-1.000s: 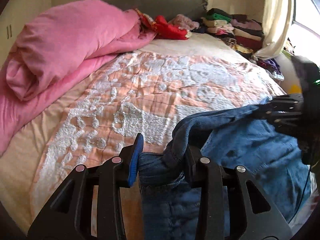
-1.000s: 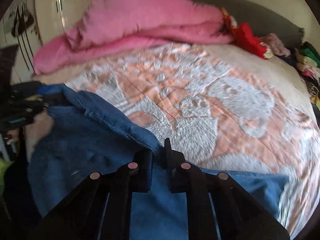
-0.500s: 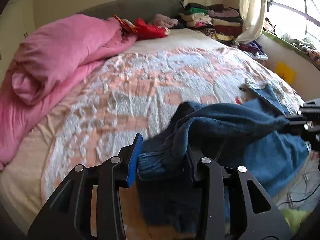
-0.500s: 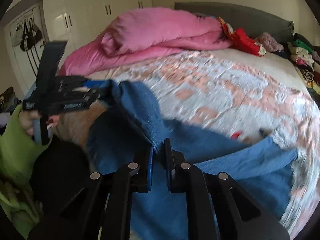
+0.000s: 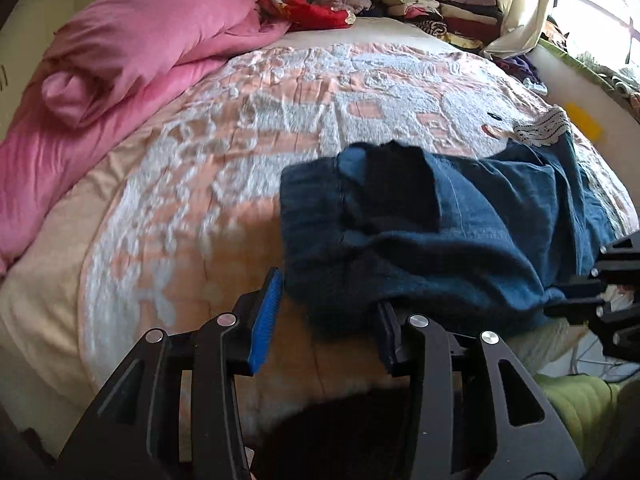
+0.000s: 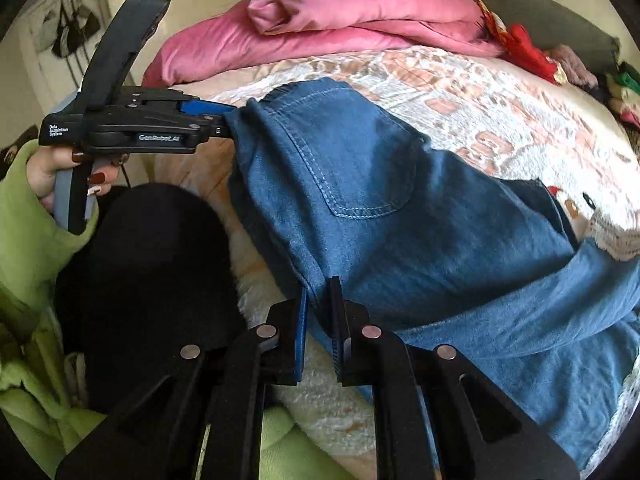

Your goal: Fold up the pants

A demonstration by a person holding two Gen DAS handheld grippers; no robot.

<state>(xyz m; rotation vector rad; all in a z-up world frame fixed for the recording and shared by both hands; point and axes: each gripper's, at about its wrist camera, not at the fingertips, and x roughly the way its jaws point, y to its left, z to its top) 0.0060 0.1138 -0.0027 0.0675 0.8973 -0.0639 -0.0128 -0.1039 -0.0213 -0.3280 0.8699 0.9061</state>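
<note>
Jeans (image 6: 400, 216) draped over near edge of bed (image 5: 280, 92). Your left gripper (image 5: 324, 312): jaws just been opening, waistband loose between them. Your right gripper (image 6: 320, 312): jaws clamped on denim edge. Risk: released corner slides off bed, fold skews.

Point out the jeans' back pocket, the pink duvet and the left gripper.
jeans' back pocket (image 6: 360, 168): right wrist view, middle of the pocket.
pink duvet (image 5: 132, 52): left wrist view, its rolled bulk.
left gripper (image 5: 326, 312): left wrist view, midway between fingertips.
</note>
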